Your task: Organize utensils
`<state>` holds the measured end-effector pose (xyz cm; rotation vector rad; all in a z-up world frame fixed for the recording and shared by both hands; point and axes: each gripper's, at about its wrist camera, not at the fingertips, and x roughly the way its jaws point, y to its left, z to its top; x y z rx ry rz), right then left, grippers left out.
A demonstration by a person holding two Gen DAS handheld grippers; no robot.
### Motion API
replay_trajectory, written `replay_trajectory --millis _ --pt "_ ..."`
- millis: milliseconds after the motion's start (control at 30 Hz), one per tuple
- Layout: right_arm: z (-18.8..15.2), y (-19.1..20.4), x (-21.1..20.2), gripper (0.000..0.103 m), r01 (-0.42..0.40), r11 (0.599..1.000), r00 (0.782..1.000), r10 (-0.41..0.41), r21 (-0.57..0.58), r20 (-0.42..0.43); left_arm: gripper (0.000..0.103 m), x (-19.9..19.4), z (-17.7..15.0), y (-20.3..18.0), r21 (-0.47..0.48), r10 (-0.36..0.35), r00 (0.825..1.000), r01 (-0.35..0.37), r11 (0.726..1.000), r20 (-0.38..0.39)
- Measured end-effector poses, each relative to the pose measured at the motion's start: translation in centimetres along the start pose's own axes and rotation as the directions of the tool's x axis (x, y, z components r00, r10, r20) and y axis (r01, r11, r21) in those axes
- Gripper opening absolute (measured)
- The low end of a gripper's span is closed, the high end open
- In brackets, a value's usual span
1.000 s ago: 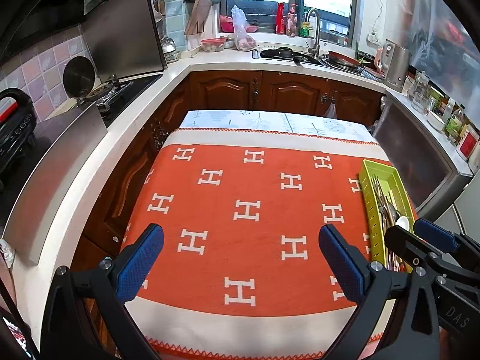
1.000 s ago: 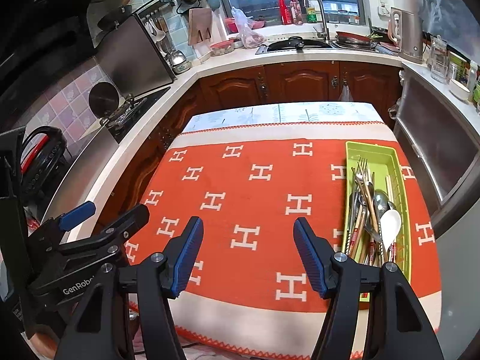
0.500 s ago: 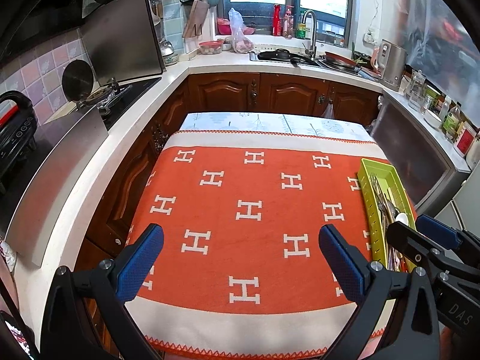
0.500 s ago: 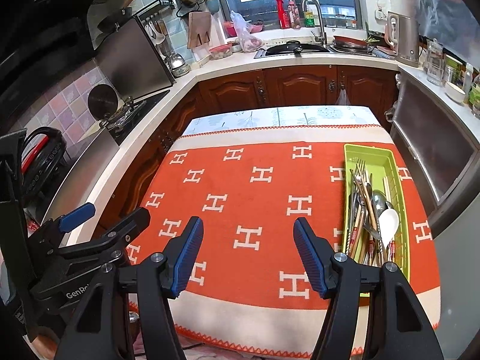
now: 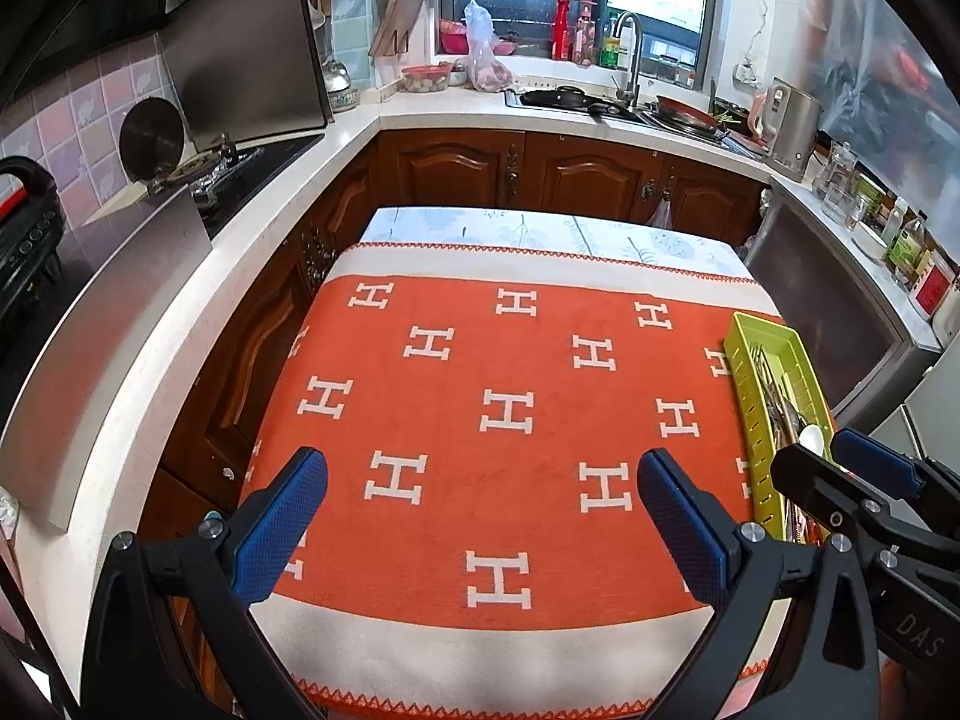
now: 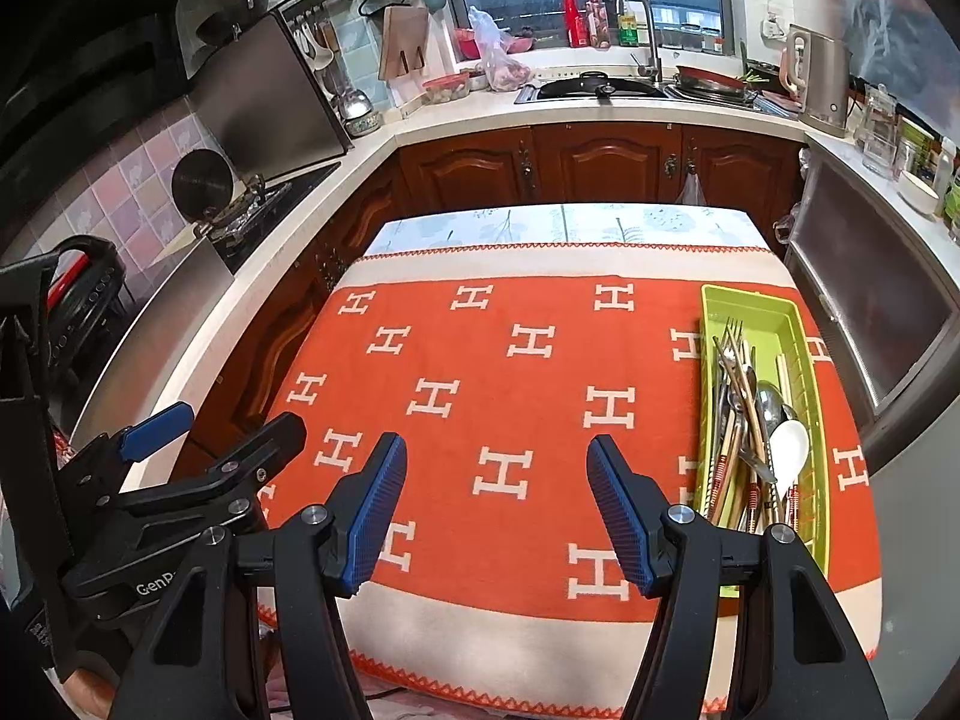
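A lime-green tray [image 6: 804, 360] [image 5: 786, 360] lies along the right side of the orange cloth with white H marks [image 6: 510, 408] [image 5: 480, 408]. In it lie several utensils: forks [image 6: 729, 336], a steel spoon [image 6: 768, 399], a white spoon [image 6: 789, 447] and chopsticks with red-banded handles [image 6: 720, 468]. My right gripper [image 6: 497, 462] hovers open over the cloth's near half, left of the tray, nothing between its blue pads. My left gripper [image 5: 483, 474] stands wide open above the near middle of the cloth, also empty. Each gripper shows at the edge of the other's view.
The cloth covers a small table ringed by white counters and brown cabinets [image 6: 600, 162]. A stove [image 6: 264, 198] is at the left, a sink with tap [image 6: 642, 30] at the back, a steel kettle [image 6: 819, 84] and jars at the right.
Both views have drifted slightly back and up from the table. Both grippers keep the same opening and the utensils in the tray have not moved.
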<state>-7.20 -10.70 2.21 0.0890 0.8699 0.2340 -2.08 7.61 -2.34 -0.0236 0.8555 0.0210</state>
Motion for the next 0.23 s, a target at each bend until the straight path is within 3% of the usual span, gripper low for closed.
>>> replay_trajectory --millis 233 --pt "0.4 1.4 2.6 0.064 -0.007 1.000 0.999 0.006 -0.012 -0.047 0.102 1.6 -0.2 1.7 -0.020 -0.010 1.000 0.009 1.000 -0.029"
